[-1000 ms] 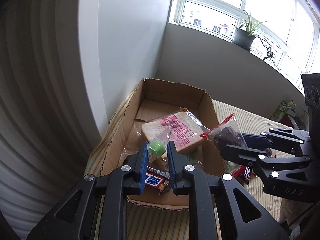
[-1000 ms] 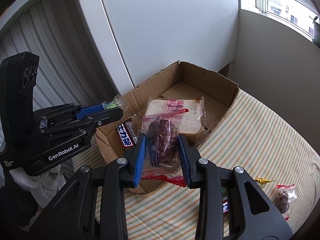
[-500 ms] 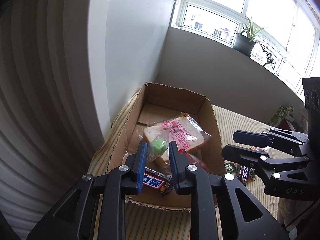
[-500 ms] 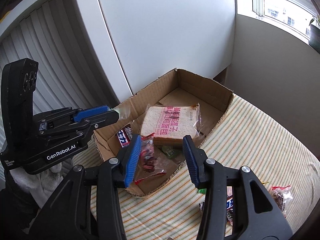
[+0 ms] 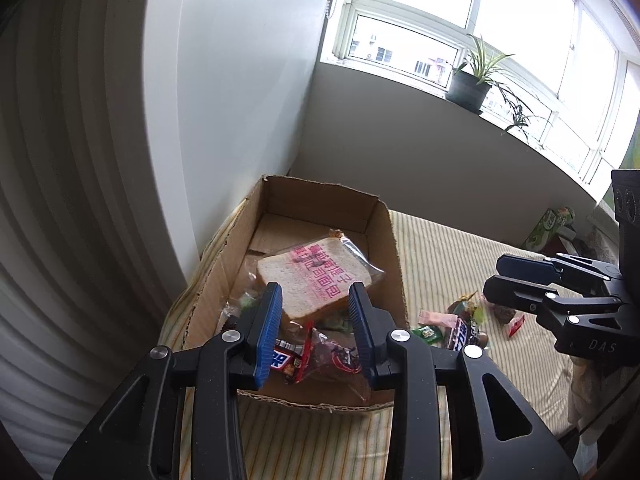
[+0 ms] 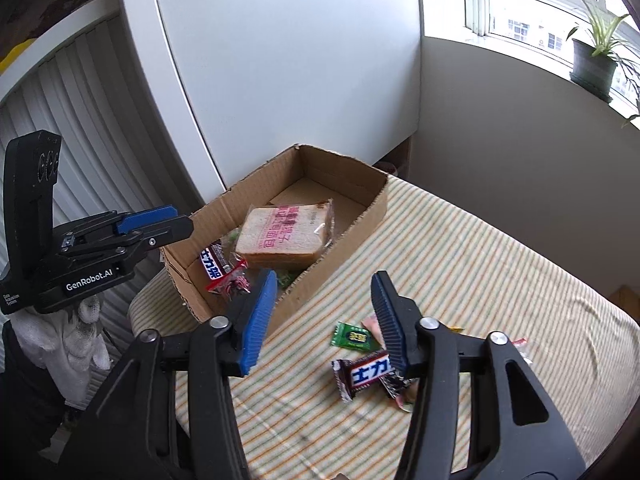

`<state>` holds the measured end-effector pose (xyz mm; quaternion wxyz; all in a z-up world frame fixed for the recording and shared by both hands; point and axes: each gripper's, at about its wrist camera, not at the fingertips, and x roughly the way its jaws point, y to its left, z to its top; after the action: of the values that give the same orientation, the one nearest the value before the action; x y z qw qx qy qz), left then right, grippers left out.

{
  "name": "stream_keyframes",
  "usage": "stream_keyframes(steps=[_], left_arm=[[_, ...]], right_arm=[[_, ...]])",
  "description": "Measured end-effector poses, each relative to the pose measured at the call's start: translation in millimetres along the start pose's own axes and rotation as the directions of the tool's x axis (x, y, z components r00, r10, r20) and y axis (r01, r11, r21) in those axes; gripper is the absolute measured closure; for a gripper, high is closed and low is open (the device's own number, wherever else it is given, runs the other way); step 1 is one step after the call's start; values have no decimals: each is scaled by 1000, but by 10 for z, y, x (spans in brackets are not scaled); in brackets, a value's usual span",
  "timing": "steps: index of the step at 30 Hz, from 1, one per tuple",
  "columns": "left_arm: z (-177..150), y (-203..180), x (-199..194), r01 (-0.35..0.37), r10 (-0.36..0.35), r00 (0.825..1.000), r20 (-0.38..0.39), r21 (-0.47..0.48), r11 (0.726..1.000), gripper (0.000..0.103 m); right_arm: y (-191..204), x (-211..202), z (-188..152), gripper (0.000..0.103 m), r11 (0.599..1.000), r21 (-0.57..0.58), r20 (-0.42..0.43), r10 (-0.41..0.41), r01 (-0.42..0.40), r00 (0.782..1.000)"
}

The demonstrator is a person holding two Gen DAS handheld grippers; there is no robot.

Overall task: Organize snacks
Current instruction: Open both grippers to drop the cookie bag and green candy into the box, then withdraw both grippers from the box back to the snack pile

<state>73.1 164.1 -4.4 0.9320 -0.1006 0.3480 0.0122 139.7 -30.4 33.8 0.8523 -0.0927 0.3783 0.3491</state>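
Note:
An open cardboard box [image 5: 394, 236] [image 6: 360, 216] stands on the striped tablecloth. Inside lie a bagged slice of bread [image 5: 316, 276] [image 6: 284, 236], a chocolate bar [image 6: 212, 266] [image 5: 282, 358] and a red-edged bag with a dark snack [image 5: 336, 358] [image 6: 232, 282]. My left gripper [image 5: 314, 328] is open and empty above the box's near end. My right gripper [image 6: 324, 312] is open and empty over the cloth beside the box. Loose snacks lie on the cloth: a chocolate bar [image 6: 366, 372] [image 5: 460, 330] and a green packet [image 6: 354, 336] [image 5: 428, 332].
A white wall panel and ribbed blinds stand close behind the box. Potted plants [image 5: 470, 80] sit on the windowsill. A green carton [image 5: 552, 226] stands at the far right. More small wrapped snacks [image 5: 508, 318] lie on the cloth under the right gripper.
Both grippers opened. The right one dropped the dark bagged snack into the box and drew back over the cloth. The left one let go of the green candy, which dropped into the box.

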Motion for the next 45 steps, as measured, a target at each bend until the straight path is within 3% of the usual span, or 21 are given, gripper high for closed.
stream_keyframes(steps=[10,19,27,45], left_arm=[[-118,-424,-42,70,-70,998,-10,54,996,70],[-306,-851,62,133,-125,990,-71,105,986,70],[-502,-1262,227,195,-171,974,-151,161,967,70],[-560,-1750,857,221,-151,955,-257,269,938,70]], right_arm=[[-694,-524,-308,42,988,81,7,-134,134,991],[-1258,-597,-662,42,964,172,-54,-195,202,979],[-1491,-450,-841,42,959,200,-93,-186,201,978],[-1711,-25,-964,42,964,210,-133,-137,164,981]])
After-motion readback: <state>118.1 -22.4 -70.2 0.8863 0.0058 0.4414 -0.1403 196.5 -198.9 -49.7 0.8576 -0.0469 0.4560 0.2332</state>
